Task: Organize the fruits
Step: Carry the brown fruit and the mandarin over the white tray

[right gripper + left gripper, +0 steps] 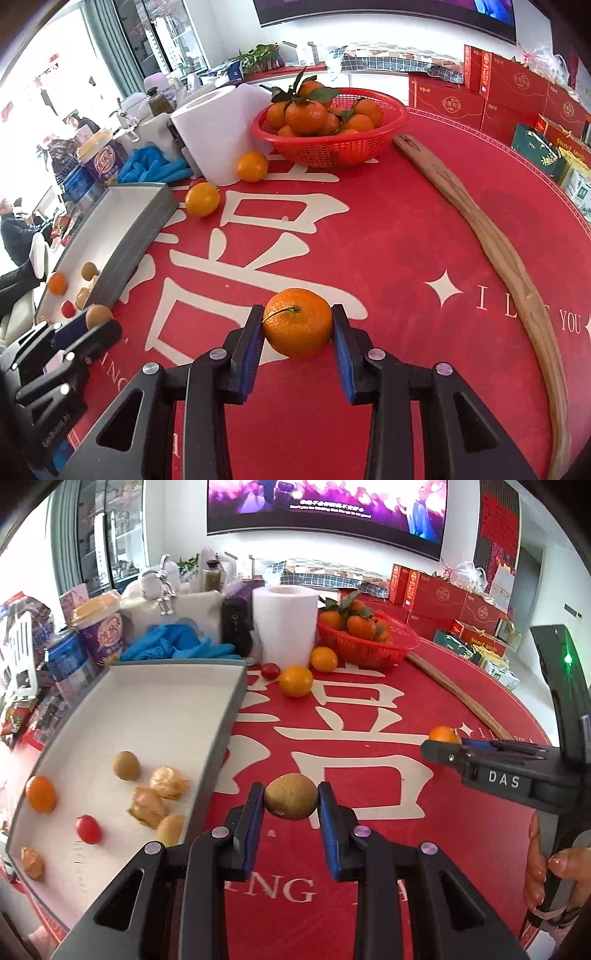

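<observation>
My left gripper [291,798] is shut on a small brown-green kiwi [291,796], held over the red tablecloth just right of the grey tray [155,716]. The tray's white floor holds a small orange [40,794], a cherry tomato [88,829], another kiwi [126,765] and several tan husked fruits [169,782]. My right gripper [297,325] is shut on a mandarin orange [297,322] with a green stem. It also shows at the right edge of the left wrist view as the right gripper [441,744]. The left gripper [94,325] with its kiwi [98,314] appears at lower left.
A red basket [332,147] of leafy mandarins stands at the back. Two loose oranges [295,681] [323,659] and a cherry tomato [270,670] lie by a white paper roll [286,624]. A long wooden stick [498,240] curves along the right. Blue gloves, cups and boxes crowd the far left.
</observation>
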`<state>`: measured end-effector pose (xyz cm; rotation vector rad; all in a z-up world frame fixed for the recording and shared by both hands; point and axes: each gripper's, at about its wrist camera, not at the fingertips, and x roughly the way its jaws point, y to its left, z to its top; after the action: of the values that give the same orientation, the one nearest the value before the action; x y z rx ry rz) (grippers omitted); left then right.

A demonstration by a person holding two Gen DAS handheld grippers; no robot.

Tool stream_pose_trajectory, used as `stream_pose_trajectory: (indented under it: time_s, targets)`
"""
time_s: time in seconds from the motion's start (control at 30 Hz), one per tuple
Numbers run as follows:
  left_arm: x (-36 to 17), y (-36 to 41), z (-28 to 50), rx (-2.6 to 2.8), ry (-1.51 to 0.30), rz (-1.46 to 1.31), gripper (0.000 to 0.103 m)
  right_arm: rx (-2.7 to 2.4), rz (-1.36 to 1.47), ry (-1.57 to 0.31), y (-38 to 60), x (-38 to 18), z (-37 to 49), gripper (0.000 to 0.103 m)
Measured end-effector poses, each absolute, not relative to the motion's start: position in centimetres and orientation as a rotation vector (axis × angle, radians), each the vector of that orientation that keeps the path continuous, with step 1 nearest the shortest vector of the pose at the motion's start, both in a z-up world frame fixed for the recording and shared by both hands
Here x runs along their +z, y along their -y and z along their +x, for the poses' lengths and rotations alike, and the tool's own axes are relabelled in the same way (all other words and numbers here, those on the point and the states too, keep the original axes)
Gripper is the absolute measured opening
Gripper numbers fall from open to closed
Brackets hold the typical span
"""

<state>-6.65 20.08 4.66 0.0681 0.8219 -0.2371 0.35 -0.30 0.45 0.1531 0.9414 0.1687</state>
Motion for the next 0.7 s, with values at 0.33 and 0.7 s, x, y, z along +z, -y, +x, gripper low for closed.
stream_pose_trajectory:
  time_s: [0.33,0.7]
  targets:
    - [5.6,-23.2,-6.5,-0.173,-0.801,0.048,0.031,0.208,0.130,-0.942,-2.5,1.2,0.2,0.037]
    - [5.8,-27.4,-6.1,-0.114,-0.791,0.004,0.031,0.266,0.078,-0.934,-7.5,2.7,0.8,0.037]
